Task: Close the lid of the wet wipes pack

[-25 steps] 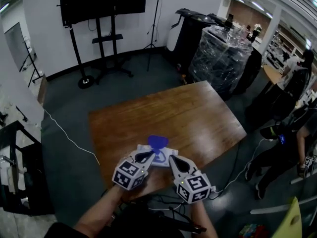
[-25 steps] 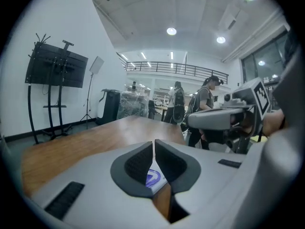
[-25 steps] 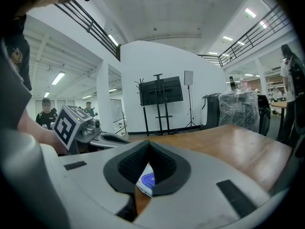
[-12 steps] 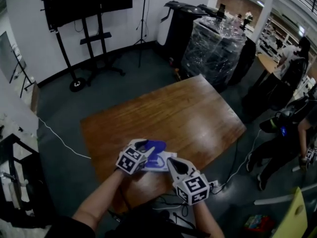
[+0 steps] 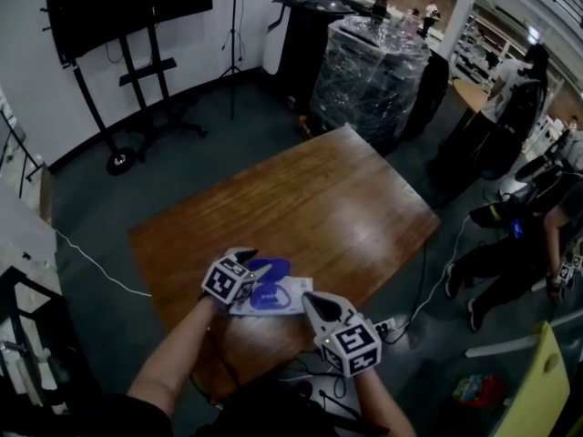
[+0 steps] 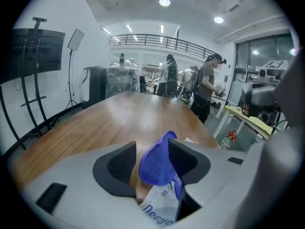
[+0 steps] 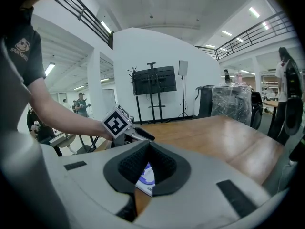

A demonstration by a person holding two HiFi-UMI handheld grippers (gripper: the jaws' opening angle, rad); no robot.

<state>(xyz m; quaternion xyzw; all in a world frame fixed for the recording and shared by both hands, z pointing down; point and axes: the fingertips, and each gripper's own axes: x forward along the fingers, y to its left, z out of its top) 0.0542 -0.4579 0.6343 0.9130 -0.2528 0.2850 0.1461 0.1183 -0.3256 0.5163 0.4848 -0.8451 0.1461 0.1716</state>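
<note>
The white wet wipes pack (image 5: 284, 300) lies flat near the front edge of the wooden table (image 5: 301, 198). Its blue lid (image 5: 273, 268) is hinged up and leans low over the pack. My left gripper (image 5: 258, 262) reaches in from the left. In the left gripper view the lid (image 6: 157, 163) stands between the opening jaws of the left gripper (image 6: 152, 144). It rests against the right pad, with a gap at the left pad. The pack (image 6: 159, 209) shows below them. My right gripper (image 5: 305, 297) is shut and empty, its tip just short of the pack's near edge (image 7: 147, 178).
A plastic-wrapped pallet (image 5: 369, 62) and a TV stand (image 5: 127, 7) stand beyond the table. A person (image 5: 510, 235) crouches to the right and others stand farther back. A cable (image 5: 91, 262) runs across the floor on the left. A yellow chair (image 5: 533, 399) is at the lower right.
My left gripper has gone forward and down onto the lid and its jaws have opened. The lid has tipped from upright to a low lean. The right gripper has sunk slightly.
</note>
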